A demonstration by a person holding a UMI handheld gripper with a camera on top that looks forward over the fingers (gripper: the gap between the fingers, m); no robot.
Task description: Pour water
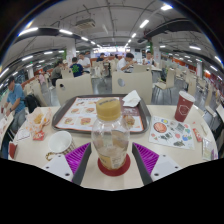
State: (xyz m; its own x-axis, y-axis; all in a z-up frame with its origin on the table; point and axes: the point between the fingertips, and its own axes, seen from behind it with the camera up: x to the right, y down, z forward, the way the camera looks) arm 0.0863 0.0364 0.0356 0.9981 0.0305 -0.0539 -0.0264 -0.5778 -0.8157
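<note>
A clear plastic bottle (110, 140) with a yellow-orange cap stands upright between my fingers, its foot on a red round base (113, 167) on the pale table (110, 182). My gripper (111, 152) looks shut on the bottle, the purple pads (83, 160) lying against both of its sides. A red paper cup (184, 105) stands beyond my right finger, at the far right of the table.
A brown-rimmed tray (58, 126) with paper and food wrappers lies just behind the bottle. A small white dish (60, 141) sits to the left, a printed paper mat (170, 132) to the right. Chairs (72, 88) and seated people (14, 98) fill the hall beyond.
</note>
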